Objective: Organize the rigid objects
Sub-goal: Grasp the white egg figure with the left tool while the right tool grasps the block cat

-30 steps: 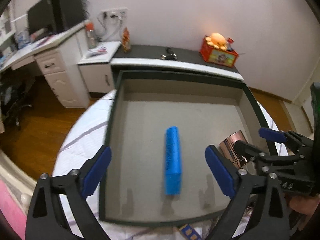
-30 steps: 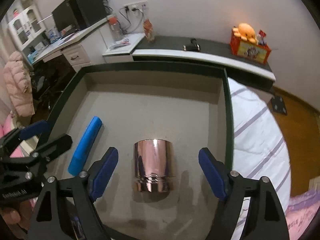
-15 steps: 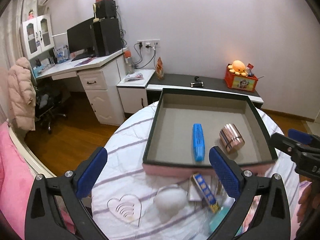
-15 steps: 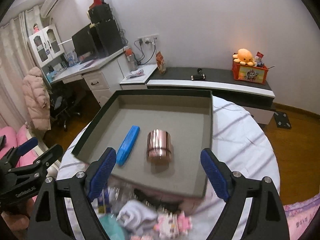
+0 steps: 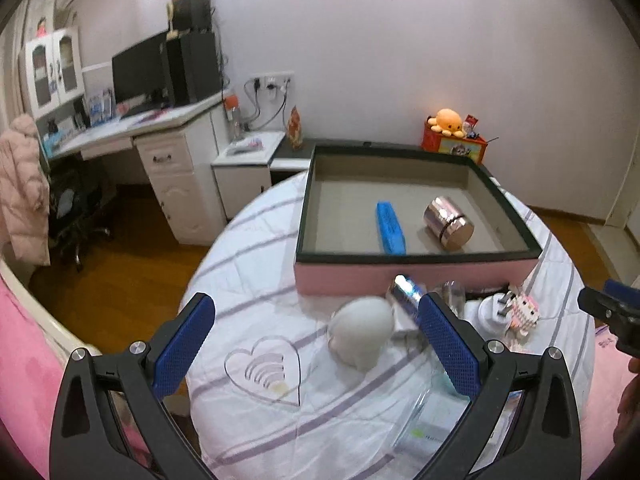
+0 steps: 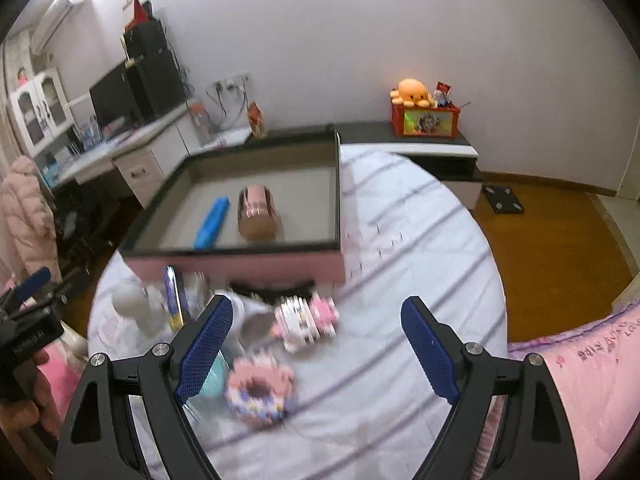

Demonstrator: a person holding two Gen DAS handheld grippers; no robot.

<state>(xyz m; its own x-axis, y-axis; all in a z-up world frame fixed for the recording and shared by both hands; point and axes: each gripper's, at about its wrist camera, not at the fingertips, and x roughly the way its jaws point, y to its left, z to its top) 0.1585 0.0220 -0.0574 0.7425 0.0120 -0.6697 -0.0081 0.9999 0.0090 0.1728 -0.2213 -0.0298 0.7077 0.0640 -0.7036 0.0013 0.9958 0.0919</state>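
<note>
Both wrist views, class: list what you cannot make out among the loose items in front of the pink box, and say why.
- Left wrist view: the clear plastic packet is partly behind the left gripper; its label is too small to read.
- Left wrist view: the shiny blue item is blurred.
- Right wrist view: the pink block ring and striped block toy are motion-blurred.
- Right wrist view: the teal object is hidden behind the right gripper.

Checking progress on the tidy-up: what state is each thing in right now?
Left tool: open, empty.
Right tool: open, empty.
Blue bar: lying flat in the tray.
Copper canister: on its side in the tray.
Grey egg-shaped object: on the table, outside the tray.
Pink block donut: on the table, outside.
</note>
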